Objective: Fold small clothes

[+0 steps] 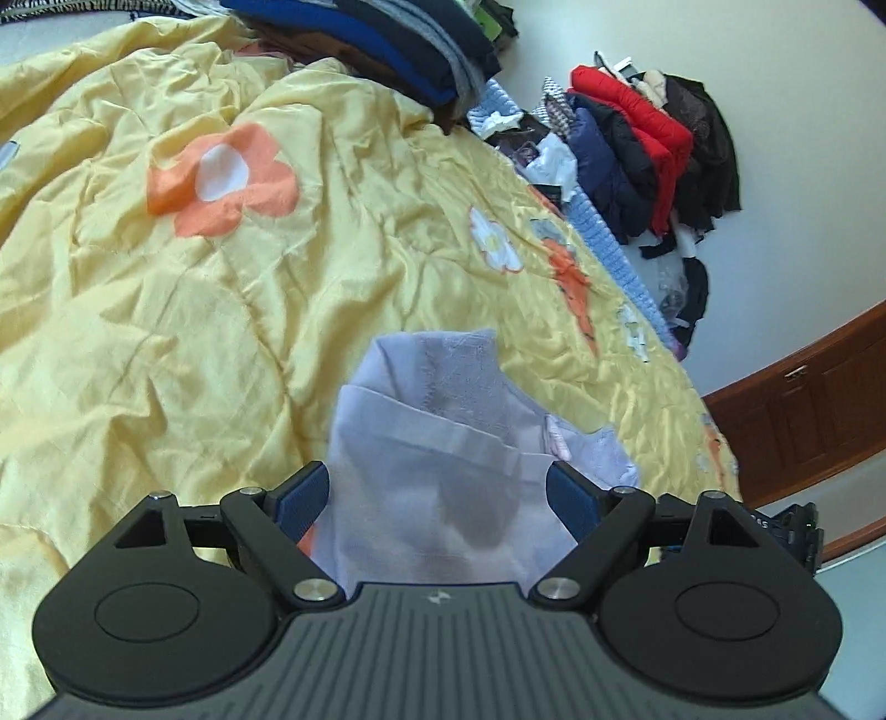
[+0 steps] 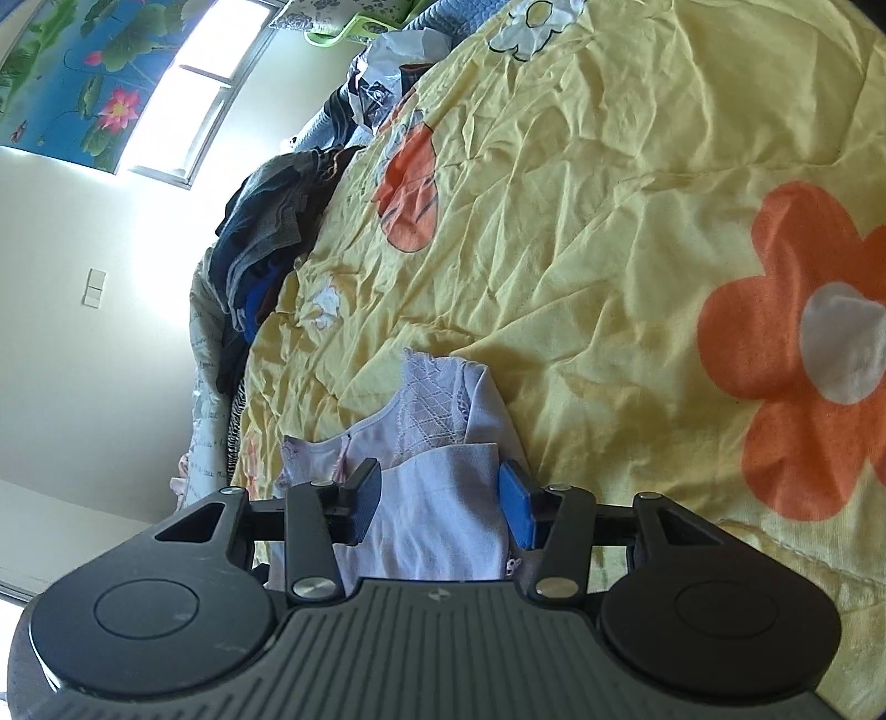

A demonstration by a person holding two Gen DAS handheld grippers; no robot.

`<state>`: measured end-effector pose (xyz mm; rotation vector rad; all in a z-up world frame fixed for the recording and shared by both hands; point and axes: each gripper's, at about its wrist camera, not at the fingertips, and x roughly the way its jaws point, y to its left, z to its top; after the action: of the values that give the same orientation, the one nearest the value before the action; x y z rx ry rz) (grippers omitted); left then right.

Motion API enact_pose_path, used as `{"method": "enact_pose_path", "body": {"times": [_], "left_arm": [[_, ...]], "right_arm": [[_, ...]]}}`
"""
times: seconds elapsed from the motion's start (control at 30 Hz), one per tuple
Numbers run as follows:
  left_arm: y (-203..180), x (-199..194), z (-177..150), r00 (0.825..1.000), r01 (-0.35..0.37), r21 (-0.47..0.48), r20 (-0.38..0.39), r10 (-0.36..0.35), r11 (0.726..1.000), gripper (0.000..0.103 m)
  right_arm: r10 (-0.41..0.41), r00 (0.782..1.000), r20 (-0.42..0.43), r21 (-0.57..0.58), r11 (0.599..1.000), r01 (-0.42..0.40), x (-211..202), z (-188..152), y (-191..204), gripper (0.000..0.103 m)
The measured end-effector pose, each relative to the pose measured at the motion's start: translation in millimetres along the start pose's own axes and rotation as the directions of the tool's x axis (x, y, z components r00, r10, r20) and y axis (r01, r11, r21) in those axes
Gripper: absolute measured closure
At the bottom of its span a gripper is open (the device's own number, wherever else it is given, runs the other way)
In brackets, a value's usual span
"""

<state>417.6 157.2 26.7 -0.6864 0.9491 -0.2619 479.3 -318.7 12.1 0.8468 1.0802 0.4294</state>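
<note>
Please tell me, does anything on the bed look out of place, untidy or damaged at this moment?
Nothing looks damaged or spilled. The small lilac garment lies rumpled and only partly folded on the wrinkled yellow quilt. A heap of loose clothes lies beyond the quilt's far edge, next to a neater stack of folded clothes.

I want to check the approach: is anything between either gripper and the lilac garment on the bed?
Nothing visible is. The garment lies directly under the open left gripper and between the fingers of the right gripper, on the yellow quilt.
</note>
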Motion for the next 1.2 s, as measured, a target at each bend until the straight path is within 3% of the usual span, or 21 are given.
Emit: {"method": "enact_pose_path", "body": {"times": [0.2,0.47,0.67,0.8,0.87,0.93,1.07,1.1,1.17,1.2], "left_arm": [[2.1,-0.2,1.5,1.0,-0.008,0.008,-0.002,0.008,1.0,0.017],[0.1,8.4,-2.8,1.0,-0.005,0.014,-0.029,0.005,1.0,0.016],[1.8,9.3,-1.7,1.0,0.009,-0.002,-0.026,-0.009,1.0,0.016],[6.5,10.3,-0.5,0.998,0.045,-0.034,-0.031,-0.046,0.998,0.016],[10.4,10.0,1.1,0.997,0.066,-0.055,-0.028,-0.068,0.996,0.016],[11.8,11.0,2.7,0.998,0.053,-0.059,-0.025,-0.055,0.997,0.016],[9.9,12.1,3.5,0.999,0.047,-0.038,-0.004,-0.047,0.998,0.018],[8.2,12.1,3.2,0.999,0.04,-0.023,0.009,-0.04,0.999,0.02],[4.4,16.3,3.4,1.0,-0.004,0.01,0.012,0.004,1.0,0.046],[3.8,20.0,3.5,0.999,-0.041,0.017,0.001,0.041,0.999,0.052]], "right_arm": [[0.011,1.0,-0.01,0.012,1.0,-0.011,-0.7,0.1,-6.7,0.058],[0.049,0.995,-0.09,0.023,0.999,-0.047,3.2,-7.7,-9.7,0.057],[0.135,0.991,-0.023,0.116,0.984,-0.132,-6.0,3.1,-20.2,0.058],[0.15,0.988,-0.046,0.118,0.982,-0.144,4.7,3.0,-17.8,0.058],[0.173,0.983,-0.065,0.116,0.979,-0.165,10.2,-0.6,-15.8,0.064],[0.174,0.982,-0.075,0.108,0.98,-0.165,13.8,-3.3,-14.7,0.087],[0.163,0.984,-0.07,0.084,0.984,-0.157,15.1,-5.8,-13.4,0.089],[0.163,0.984,-0.069,0.081,0.984,-0.157,15.0,-6.0,-13.6,0.089],[0.153,0.986,-0.061,0.078,0.986,-0.149,14.1,-5.5,-14.4,0.089],[0.152,0.987,-0.058,0.077,0.986,-0.148,14.2,-5.1,-15.1,0.089]]}}
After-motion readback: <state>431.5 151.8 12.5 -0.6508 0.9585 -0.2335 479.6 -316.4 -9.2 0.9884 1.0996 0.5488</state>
